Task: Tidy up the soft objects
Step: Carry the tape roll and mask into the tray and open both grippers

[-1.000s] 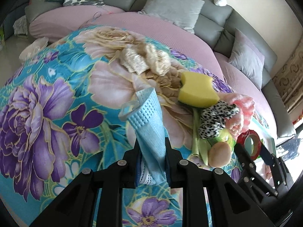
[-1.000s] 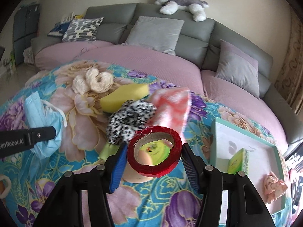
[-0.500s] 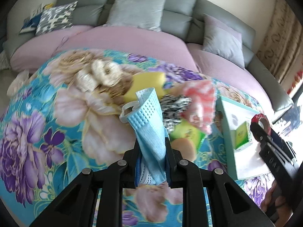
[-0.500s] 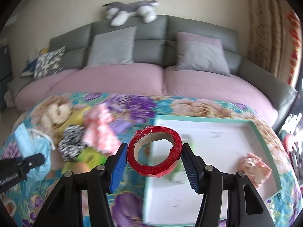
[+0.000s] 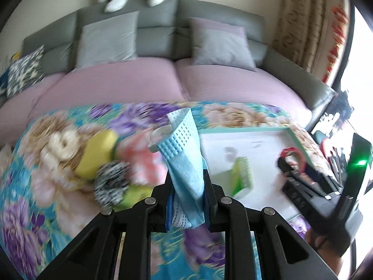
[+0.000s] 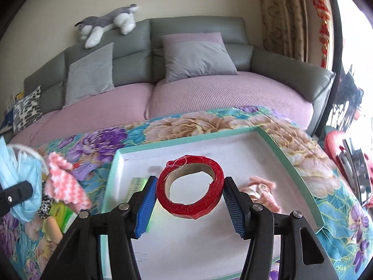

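the left gripper (image 5: 187, 186) is clamped on a folded light blue face mask (image 5: 184, 154), which stands up between the pads with its top leaning toward 11 o'clock. the right gripper (image 6: 190, 206) is clenched on a red tape roll (image 6: 190, 187), the blue pads pressing its sides at 9 and 3 o'clock, the roll held above the white floor of a teal-rimmed tray (image 6: 291, 161). in the right wrist view the tray holds a pink fuzzy scrap (image 6: 261, 192) at 3 o'clock of the roll and a green-and-white packet (image 6: 137, 184) at 9 o'clock, partly hidden by the pad. the tray lies on a floral cloth (image 6: 198, 122). left of the tray, at 9 o'clock, a pile of loose things lies on the cloth: a pink-and-white zigzag cloth (image 6: 65, 184), and in the left wrist view a yellow sponge (image 5: 98, 154) and a black-and-white spotted scrunchie (image 5: 112, 185), blurred. a grey sofa (image 6: 200, 28) with cushions stands at 12 o'clock, a plush dog (image 6: 107, 23) on its back.
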`<state>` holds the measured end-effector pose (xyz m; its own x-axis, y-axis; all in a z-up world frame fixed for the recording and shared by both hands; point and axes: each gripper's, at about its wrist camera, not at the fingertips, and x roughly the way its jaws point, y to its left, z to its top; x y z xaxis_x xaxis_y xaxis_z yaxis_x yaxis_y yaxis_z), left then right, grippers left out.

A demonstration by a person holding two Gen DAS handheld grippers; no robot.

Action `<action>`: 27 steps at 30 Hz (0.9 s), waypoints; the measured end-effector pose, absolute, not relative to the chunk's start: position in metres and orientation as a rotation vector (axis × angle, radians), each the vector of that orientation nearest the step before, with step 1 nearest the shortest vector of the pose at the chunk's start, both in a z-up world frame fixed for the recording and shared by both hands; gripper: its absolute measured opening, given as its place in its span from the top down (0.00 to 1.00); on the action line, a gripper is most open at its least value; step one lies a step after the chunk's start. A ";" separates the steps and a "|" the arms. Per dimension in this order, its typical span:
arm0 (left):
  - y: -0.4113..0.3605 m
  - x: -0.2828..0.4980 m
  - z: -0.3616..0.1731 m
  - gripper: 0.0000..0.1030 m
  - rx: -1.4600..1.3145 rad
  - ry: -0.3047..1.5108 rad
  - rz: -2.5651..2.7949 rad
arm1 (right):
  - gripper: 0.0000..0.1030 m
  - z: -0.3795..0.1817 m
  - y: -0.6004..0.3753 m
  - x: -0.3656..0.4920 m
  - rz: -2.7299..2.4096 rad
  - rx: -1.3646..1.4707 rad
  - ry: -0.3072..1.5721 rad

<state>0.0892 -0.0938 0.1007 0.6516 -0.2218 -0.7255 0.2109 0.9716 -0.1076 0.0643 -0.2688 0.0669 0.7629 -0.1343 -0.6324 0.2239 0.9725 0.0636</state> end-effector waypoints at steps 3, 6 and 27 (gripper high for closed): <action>-0.119 0.098 0.101 0.79 0.018 0.827 -0.303 | 0.42 0.059 -0.280 0.068 -0.201 0.163 0.699; -0.144 0.110 0.101 0.79 0.048 0.821 -0.346 | 0.42 0.051 -0.287 0.072 -0.212 0.170 0.724; -0.239 0.161 0.051 0.79 0.074 0.938 -0.485 | 0.42 0.035 -0.340 0.066 -0.381 0.223 0.784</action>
<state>0.1606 -0.2389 0.0513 0.4930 -0.3677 -0.7885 0.4305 0.8907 -0.1461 0.0664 -0.3396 0.0346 0.6450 -0.2503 -0.7220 0.4135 0.9089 0.0543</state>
